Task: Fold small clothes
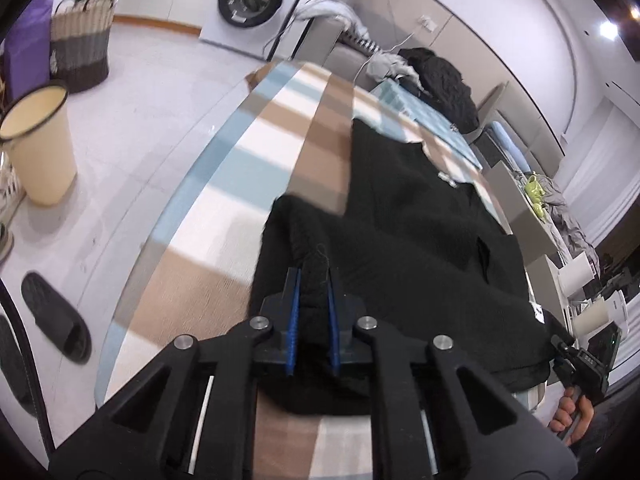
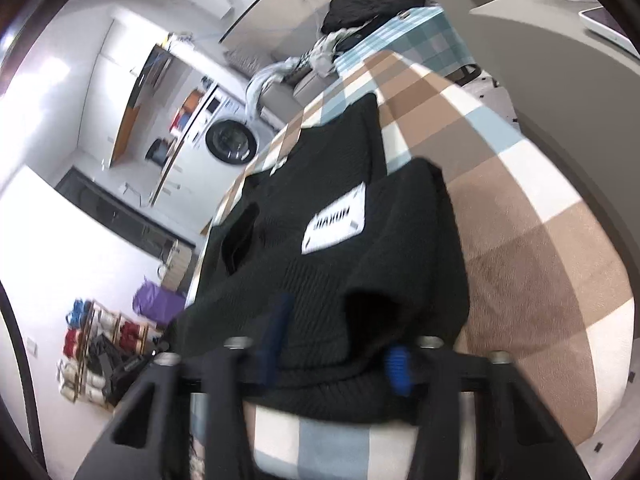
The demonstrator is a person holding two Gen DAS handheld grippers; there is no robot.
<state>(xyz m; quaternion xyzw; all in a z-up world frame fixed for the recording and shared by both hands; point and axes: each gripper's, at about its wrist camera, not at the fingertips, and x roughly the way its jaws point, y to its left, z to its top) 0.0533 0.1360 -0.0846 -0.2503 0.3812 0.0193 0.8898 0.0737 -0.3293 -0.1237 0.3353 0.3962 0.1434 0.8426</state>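
A black knit sweater [image 1: 420, 240] lies spread on a checked brown, white and blue blanket [image 1: 224, 208]. My left gripper [image 1: 313, 280] is shut on a raised fold at the sweater's near left edge, pinched between the blue pads. In the right wrist view the sweater [image 2: 304, 200] shows a white label [image 2: 334, 220]. Its near hem is bunched and fills the gap between the blurred blue pads of my right gripper [image 2: 336, 348], which grips it. The right gripper [image 1: 576, 360], held by a hand [image 1: 572, 420], also shows at the far right of the left wrist view.
A pile of black and grey clothes [image 1: 444, 80] sits at the blanket's far end. On the floor to the left are a cream bin [image 1: 40, 148], a woven basket [image 1: 82, 40], a black slipper [image 1: 56, 316] and a washing machine [image 1: 252, 0]. A shoe rack [image 2: 100, 352] stands at lower left.
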